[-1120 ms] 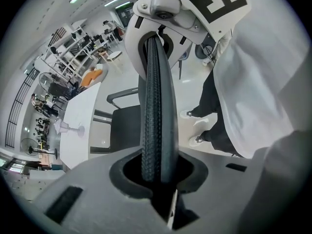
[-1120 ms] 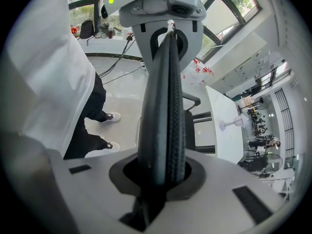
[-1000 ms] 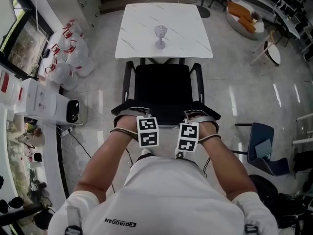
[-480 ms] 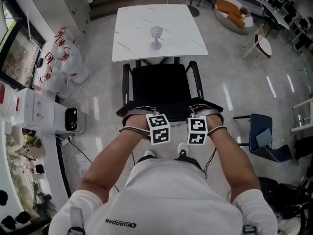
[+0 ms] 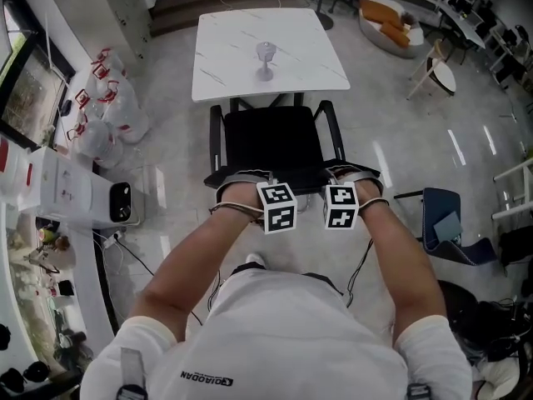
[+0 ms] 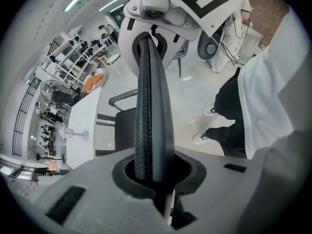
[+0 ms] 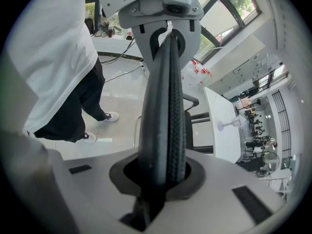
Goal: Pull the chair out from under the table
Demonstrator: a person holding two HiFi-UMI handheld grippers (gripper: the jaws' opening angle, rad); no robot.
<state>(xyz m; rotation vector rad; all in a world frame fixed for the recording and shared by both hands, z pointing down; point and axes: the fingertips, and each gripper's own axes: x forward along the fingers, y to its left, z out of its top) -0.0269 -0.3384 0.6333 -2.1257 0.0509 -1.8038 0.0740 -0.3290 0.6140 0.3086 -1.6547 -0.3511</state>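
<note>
A black chair (image 5: pixel 275 144) with armrests stands with its front at the near edge of the white marble table (image 5: pixel 233 65), which bears a glass (image 5: pixel 266 60). Both grippers sit on the top edge of the chair's backrest, left gripper (image 5: pixel 243 182) near the left corner, right gripper (image 5: pixel 354 177) near the right. The left jaws have just been closing over that edge. In both gripper views the black ribbed pads (image 6: pixel 146 106) (image 7: pixel 168 111) stand tight together. The seat (image 6: pixel 124 126) and table (image 7: pixel 219 130) lie beyond them. The pads' contact with the backrest is hidden.
White bags with red handles (image 5: pixel 108 107) and a white appliance (image 5: pixel 83 194) stand on the floor at the left, with cables (image 5: pixel 137 257) trailing toward my feet. A blue chair (image 5: pixel 450 240) stands at the right. A round seat with orange cushions (image 5: pixel 391 19) lies far right.
The head view has shifted a little. Both hands rest on the backrest as before, and the chair keeps its place against the table.
</note>
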